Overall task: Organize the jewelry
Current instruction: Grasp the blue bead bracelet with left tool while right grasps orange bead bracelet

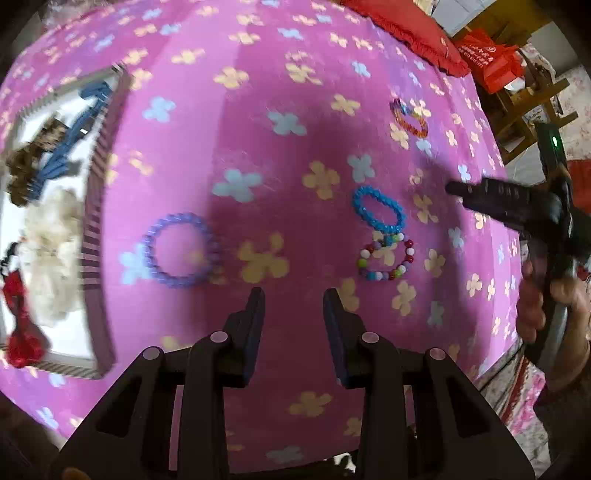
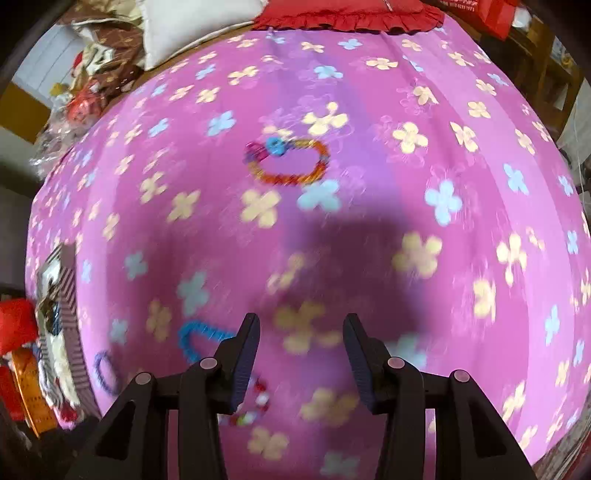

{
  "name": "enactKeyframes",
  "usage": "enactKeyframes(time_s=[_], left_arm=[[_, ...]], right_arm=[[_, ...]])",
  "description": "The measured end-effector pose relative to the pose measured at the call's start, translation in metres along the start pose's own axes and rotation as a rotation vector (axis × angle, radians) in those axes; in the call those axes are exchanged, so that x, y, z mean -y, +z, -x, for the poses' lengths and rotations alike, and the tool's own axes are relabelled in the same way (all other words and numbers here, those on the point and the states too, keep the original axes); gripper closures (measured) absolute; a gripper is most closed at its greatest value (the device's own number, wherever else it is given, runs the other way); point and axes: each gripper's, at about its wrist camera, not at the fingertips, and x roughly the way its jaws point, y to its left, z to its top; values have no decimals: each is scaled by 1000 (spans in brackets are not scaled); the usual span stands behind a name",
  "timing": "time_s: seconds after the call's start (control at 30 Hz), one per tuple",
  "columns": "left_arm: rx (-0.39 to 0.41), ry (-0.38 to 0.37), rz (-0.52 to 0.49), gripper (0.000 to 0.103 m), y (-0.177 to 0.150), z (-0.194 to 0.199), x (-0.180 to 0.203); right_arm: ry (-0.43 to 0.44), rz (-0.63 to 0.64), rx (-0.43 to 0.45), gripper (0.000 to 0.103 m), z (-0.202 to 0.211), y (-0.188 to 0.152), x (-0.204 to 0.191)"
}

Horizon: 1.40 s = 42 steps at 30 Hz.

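Right tool [image 2: 301,332] empty; beaded bracelet [image 2: 251,404] blurred, half-hidden.

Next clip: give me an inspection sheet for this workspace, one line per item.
Surface: pink flowered cloth.
Job's things: purple bracelet, blue bracelet touching a multicolour bead bracelet, orange bracelet, all loose on the cloth; striped box at left already holds hair pieces.
Clutter: nothing seen on the cloth.
Grippers: left tongs and right tongs both open, empty.
Cables: nothing seen.
Surroundings: red pillow, white pillow, wooden chair.
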Motion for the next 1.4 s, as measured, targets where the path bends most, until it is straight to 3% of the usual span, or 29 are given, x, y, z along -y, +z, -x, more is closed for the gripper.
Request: enactKeyframes(time_s=[0.1, 0.27, 0.33, 0.5, 0.77, 0.8, 0.9, 0.93, 1.13, 1.4], left_arm=[[-9, -23, -6, 71, 12, -18, 13], [36, -3, -113, 71, 43, -46, 43], [39, 22, -180, 71, 54, -62, 57], [-1, -19, -224, 71, 70, -90, 67], [-5, -75, -206, 71, 81, -99, 69], [-4, -75, -199, 71, 81, -101, 73], [7, -53, -193, 72, 78, -103, 79], [-2, -43, -192, 96, 77, -105, 81], [-28, -124, -85, 96, 74, -99, 74], [83, -202, 35, 96, 69, -25, 37]], right_arm=[[-20, 13, 20, 58, -9, 23, 5], [-30, 26, 61, 58, -17, 62, 14], [-25, 29, 54, 58, -24, 74, 13], [-33, 45, 22, 58, -47, 90, 7], [-28, -16, 82, 61, -53, 97, 4], [-23, -12, 86, 64, -53, 96, 2], [23, 2, 73, 89, -54, 93, -6], [38, 3, 61, 95, -54, 92, -8], [131, -19, 44, 95, -41, 83, -11], [171, 41, 111, 95, 14, 66, -40]])
